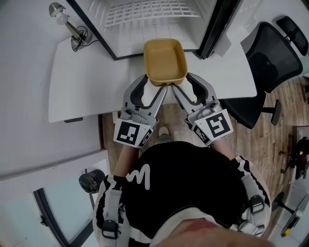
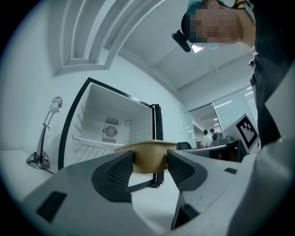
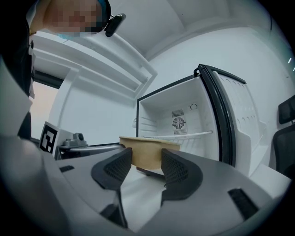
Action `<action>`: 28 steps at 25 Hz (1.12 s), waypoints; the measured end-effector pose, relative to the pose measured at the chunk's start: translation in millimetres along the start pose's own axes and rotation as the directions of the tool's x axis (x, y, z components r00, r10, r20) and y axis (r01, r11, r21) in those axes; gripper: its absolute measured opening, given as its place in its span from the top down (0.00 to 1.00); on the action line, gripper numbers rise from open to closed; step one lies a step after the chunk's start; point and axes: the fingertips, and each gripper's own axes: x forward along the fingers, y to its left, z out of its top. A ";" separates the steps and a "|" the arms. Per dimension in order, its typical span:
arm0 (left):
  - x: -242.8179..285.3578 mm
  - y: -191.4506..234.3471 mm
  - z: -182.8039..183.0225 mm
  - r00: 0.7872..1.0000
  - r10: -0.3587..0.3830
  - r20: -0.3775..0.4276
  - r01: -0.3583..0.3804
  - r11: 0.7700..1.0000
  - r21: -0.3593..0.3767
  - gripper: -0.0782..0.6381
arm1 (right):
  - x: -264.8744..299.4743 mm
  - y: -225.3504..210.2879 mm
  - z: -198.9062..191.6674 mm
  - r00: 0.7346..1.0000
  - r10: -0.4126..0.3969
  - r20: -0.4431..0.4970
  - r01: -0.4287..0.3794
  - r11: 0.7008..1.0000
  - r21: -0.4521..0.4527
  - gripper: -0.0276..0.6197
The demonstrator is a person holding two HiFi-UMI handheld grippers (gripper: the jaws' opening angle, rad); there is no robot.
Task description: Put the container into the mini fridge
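Note:
An empty tan rectangular container (image 1: pixel 165 60) hangs over the white table's (image 1: pixel 87 82) front edge, just before the open mini fridge (image 1: pixel 149 12). My left gripper (image 1: pixel 153 87) is shut on its near left corner and my right gripper (image 1: pixel 181 87) on its near right corner. In the left gripper view the container (image 2: pixel 150 159) sits pinched between the jaws of the left gripper (image 2: pixel 150 168), with the fridge (image 2: pixel 110 124) behind it. The right gripper view shows the container (image 3: pixel 147 154) clamped in the right gripper (image 3: pixel 146 167), the fridge's (image 3: pixel 179 124) wire shelf beyond it.
The fridge door (image 1: pixel 217 29) stands open at the right. A gooseneck lamp (image 1: pixel 67 24) stands on the table's left back corner. A black office chair (image 1: pixel 270 62) is at the right, over wooden floor. The person's feet show below the table edge.

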 end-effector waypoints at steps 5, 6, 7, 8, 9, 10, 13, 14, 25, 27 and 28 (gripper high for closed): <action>10.5 10.4 9.9 1.000 -0.008 0.003 0.008 1.000 0.016 0.56 | 12.2 -5.8 11.9 1.000 0.003 0.025 -0.003 1.000 -0.011 0.64; 12.4 12.1 11.9 1.000 -0.011 0.004 0.011 1.000 0.019 0.56 | 14.2 -7.0 14.2 1.000 0.003 0.028 -0.003 1.000 -0.014 0.64; 14.2 13.8 14.0 1.000 -0.014 0.006 0.014 1.000 0.023 0.56 | 16.2 -8.0 16.5 1.000 0.003 0.031 -0.003 1.000 -0.017 0.64; 16.0 15.8 16.2 1.000 -0.016 0.008 0.016 0.999 0.027 0.56 | 18.4 -9.0 18.9 0.999 0.003 0.034 -0.002 1.000 -0.020 0.64; 17.7 17.9 18.6 1.000 -0.018 0.010 0.018 0.999 0.032 0.56 | 20.7 -9.8 21.3 0.999 0.002 0.038 -0.001 1.000 -0.023 0.64; 19.4 20.0 20.9 1.000 -0.020 0.013 0.019 0.999 0.036 0.56 | 23.1 -10.5 23.8 0.999 0.001 0.042 0.000 1.000 -0.026 0.64; 24.8 26.0 26.7 1.000 -0.024 0.019 0.023 0.999 0.040 0.56 | 29.7 -13.4 30.6 0.999 0.000 0.052 0.002 0.999 -0.035 0.64; 26.8 27.8 28.4 0.999 -0.025 0.022 0.024 0.999 0.041 0.56 | 31.9 -14.6 32.7 0.998 0.000 0.056 0.002 0.999 -0.037 0.64; 44.2 47.3 44.0 0.998 -0.034 0.051 0.031 0.998 0.048 0.56 | 53.2 -24.8 51.8 0.996 -0.009 0.087 0.013 0.999 -0.052 0.64; 47.2 51.7 46.9 0.998 -0.034 0.056 0.032 0.998 0.047 0.57 | 58.0 -26.3 55.5 0.996 -0.010 0.091 0.015 0.998 -0.059 0.64; 49.2 54.2 48.4 0.998 -0.035 0.058 0.032 0.998 0.046 0.57 | 60.6 -27.4 57.4 0.996 -0.011 0.093 0.016 0.998 -0.061 0.64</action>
